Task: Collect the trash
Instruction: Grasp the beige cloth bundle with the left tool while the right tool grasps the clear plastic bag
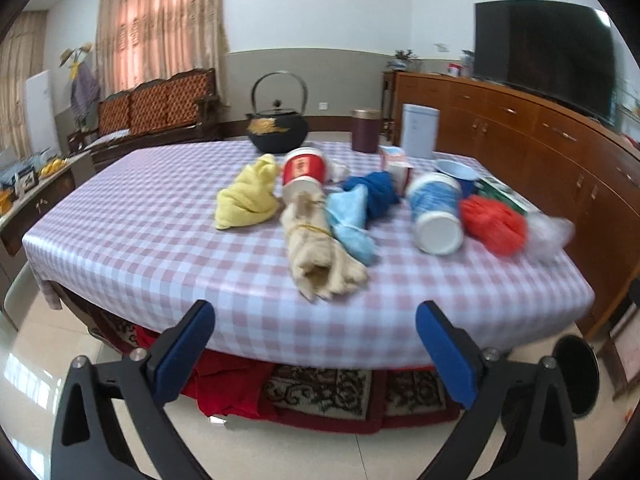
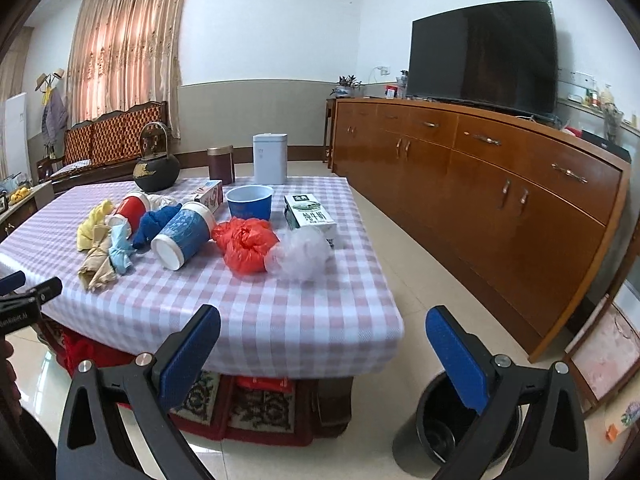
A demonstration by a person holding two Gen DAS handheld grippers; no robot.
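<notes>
Both my left gripper (image 1: pixel 314 354) and right gripper (image 2: pixel 322 354) stand wide and empty, short of the bench (image 2: pixel 280 312). The trash — red bag (image 2: pixel 246 246), clear bag (image 2: pixel 300 254), tipped cups — lies clustered on it; the black bin (image 2: pixel 436 436) stands on the floor beside it.

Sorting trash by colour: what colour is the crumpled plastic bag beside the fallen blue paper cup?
Red-orange crumpled plastic bag, clearest in the right wrist view.

Black-framed claw (image 1: pixel 316 354) with blue pads (image 1: pixel 184 354), silver screws
</notes>
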